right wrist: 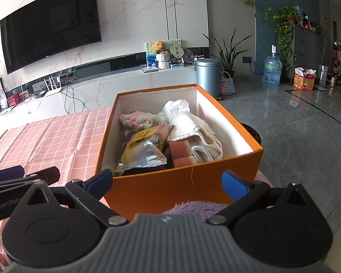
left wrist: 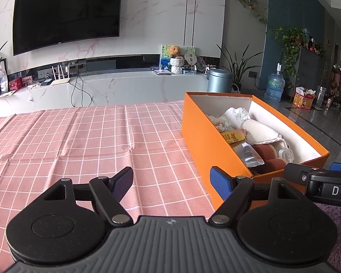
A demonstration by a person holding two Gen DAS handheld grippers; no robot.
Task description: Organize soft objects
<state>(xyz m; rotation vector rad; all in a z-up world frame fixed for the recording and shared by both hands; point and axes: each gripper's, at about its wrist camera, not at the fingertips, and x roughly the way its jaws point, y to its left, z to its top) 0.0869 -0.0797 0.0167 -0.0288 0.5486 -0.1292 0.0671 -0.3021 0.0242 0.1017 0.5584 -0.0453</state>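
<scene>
An orange box [right wrist: 170,188] stands on the pink checked tablecloth [left wrist: 79,141] at the table's right end; it also shows in the left wrist view [left wrist: 204,136]. Inside lie a white towel [right wrist: 193,127], a pink-and-white knitted piece [right wrist: 136,119], a brown sponge [right wrist: 181,153] and a silver-yellow packet [right wrist: 143,152]. My right gripper [right wrist: 168,183] is open and empty, just in front of the box's near wall. My left gripper [left wrist: 171,183] is open and empty over the cloth, left of the box. A purple fuzzy item [right wrist: 193,208] lies below the right gripper.
A marble TV console [left wrist: 102,86] with a router and ornaments runs behind the table. A grey bin [right wrist: 208,77], plants and a water jug [right wrist: 271,70] stand on the tiled floor at the right. A black bin rim [right wrist: 253,132] shows behind the box.
</scene>
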